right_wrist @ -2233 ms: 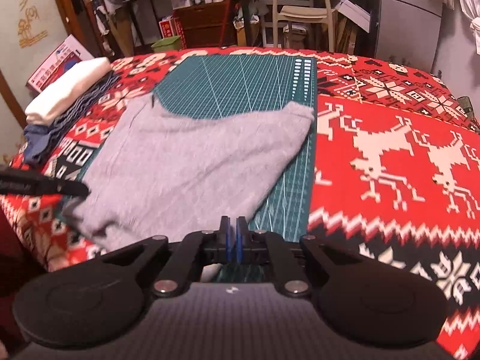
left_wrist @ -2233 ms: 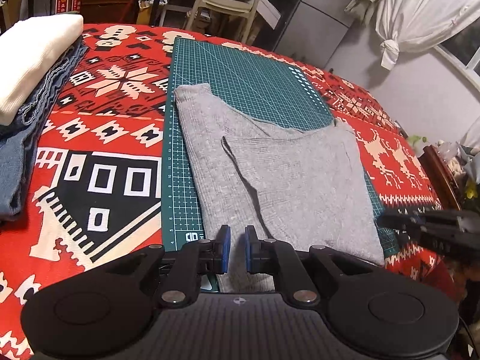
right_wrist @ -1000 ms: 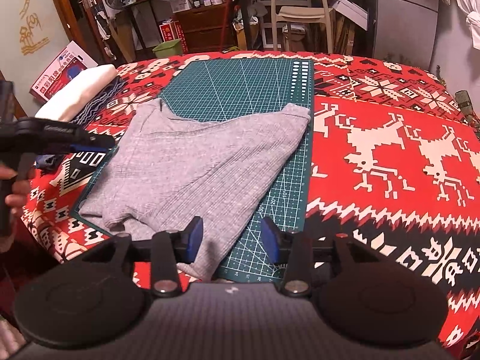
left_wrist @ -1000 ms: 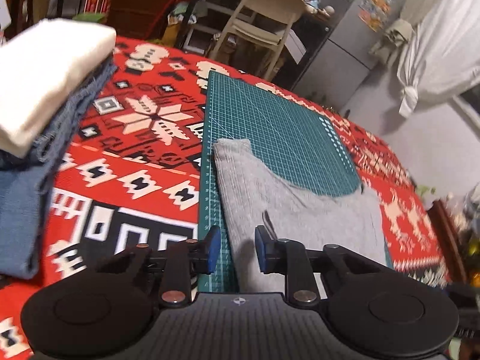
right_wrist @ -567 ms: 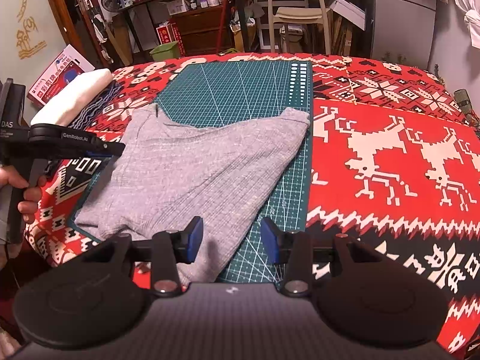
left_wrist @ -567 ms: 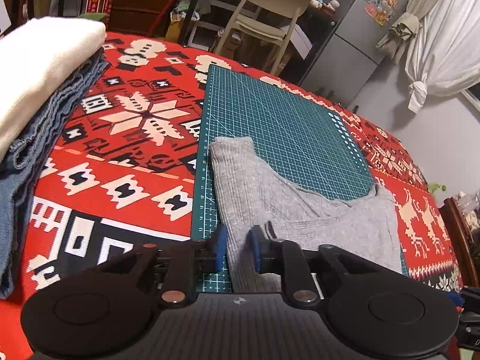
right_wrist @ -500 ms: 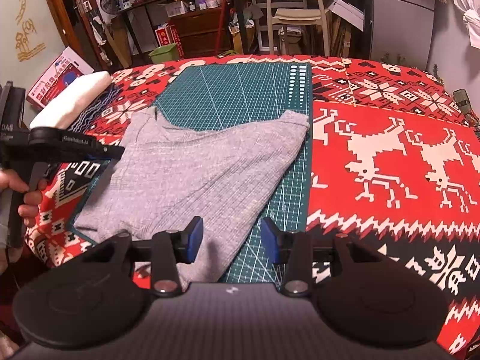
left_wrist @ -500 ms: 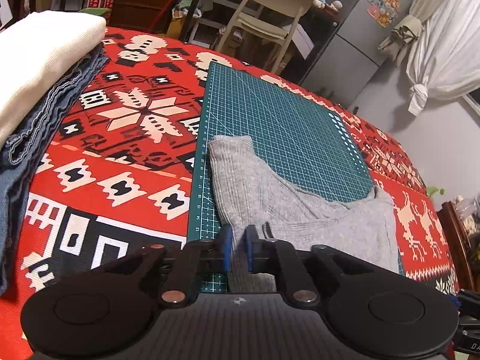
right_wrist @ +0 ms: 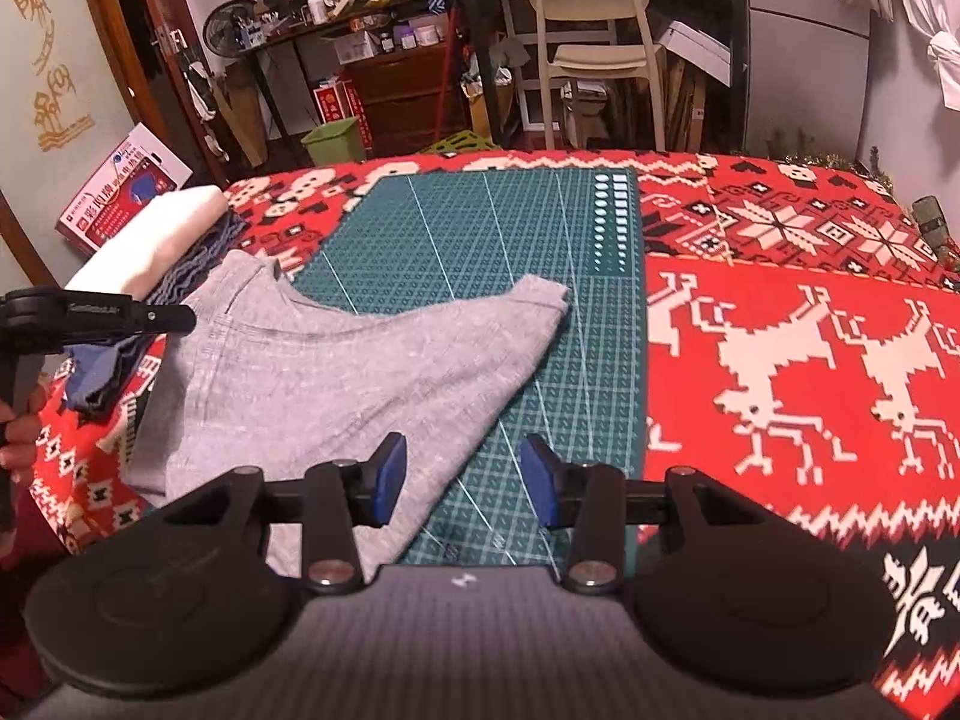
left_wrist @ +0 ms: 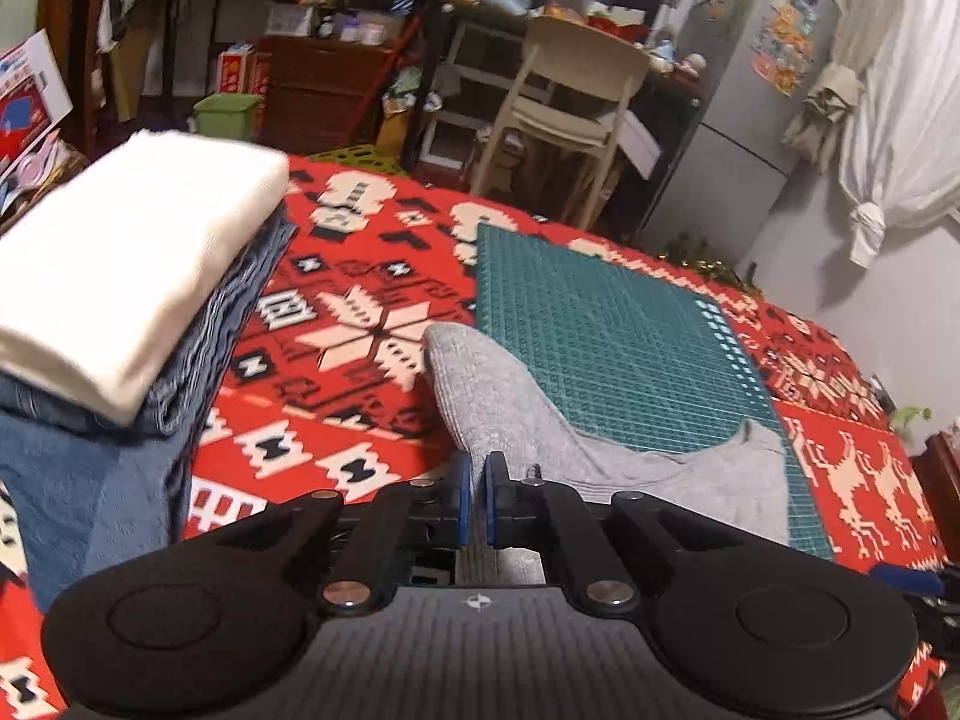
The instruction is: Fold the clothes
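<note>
The left gripper (left_wrist: 474, 501) is clenched on the near left edge of the grey top (right_wrist: 336, 372), its blue pads pinching a ridge of cloth that rises toward 12 o'clock in the left wrist view. The right gripper (right_wrist: 462, 483) hangs released, jaws wide, above the top's near right corner, gripping nothing.

The top lies on the green mat (right_wrist: 480, 240), its left side spilling off the mat onto the red cloth (right_wrist: 780, 300). To make this fold well, I judge the right gripper should take the near right corner before the left lifts further; raised by one edge alone, the top will skew and drag. With both corners held level, carry them toward 12 o'clock and lay the near edge onto the far one, keeping tension even so no crease sets.

The top is a soft ribbed knit, thin and limp, draping in a smooth curve where lifted. The mat is flat and gridded, likely slick enough to let the fabric slide. The red cloth is woven with white deer and snowflakes. At 9 o'clock sits a stack (left_wrist: 120, 300): a thick white fold on blue denim.
</note>
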Action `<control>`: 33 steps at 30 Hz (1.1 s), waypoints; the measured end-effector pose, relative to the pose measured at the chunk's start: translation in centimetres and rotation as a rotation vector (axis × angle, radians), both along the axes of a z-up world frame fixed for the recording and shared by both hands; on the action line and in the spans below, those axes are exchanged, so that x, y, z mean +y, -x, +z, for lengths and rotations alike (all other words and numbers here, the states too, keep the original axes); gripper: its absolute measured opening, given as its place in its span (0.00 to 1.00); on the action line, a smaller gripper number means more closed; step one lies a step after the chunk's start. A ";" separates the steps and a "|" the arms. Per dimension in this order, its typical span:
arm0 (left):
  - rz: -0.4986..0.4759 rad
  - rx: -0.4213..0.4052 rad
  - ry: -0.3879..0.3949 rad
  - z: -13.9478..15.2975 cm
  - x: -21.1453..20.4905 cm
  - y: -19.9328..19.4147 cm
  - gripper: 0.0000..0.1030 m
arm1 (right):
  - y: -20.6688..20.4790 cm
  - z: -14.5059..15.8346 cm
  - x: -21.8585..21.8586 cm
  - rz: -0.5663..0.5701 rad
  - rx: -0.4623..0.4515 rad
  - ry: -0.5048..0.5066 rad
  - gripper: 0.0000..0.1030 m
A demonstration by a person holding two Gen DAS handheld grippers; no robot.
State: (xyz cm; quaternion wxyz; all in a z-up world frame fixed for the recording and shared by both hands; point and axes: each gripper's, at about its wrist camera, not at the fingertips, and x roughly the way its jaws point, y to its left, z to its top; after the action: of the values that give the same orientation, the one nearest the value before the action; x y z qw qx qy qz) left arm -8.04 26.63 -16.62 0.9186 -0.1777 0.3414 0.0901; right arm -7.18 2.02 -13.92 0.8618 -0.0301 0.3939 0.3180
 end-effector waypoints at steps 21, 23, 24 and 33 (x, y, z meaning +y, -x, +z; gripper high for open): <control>-0.388 0.015 -0.054 -1.5 -17.1 -6.1 0.06 | -0.1 0.0 -6.1 -0.109 0.008 -0.024 0.45; -0.396 0.024 -0.005 -2.2 -17.0 -6.1 0.06 | -0.2 -0.2 -6.0 -0.108 0.015 -0.033 0.45; -0.400 0.026 0.015 -2.3 -16.8 -6.0 0.07 | -0.4 -0.3 -5.9 -0.107 0.020 -0.043 0.45; -0.378 -0.034 0.111 0.6 -13.1 -1.9 0.19 | -3.1 -1.4 -3.1 -0.107 0.114 -0.210 0.45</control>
State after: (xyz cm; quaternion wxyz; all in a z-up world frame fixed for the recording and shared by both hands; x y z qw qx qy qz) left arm -6.18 13.53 -15.98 0.9134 -0.1626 0.3578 -0.1059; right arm -4.04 -1.06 -15.33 0.8522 0.0994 0.4078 0.3122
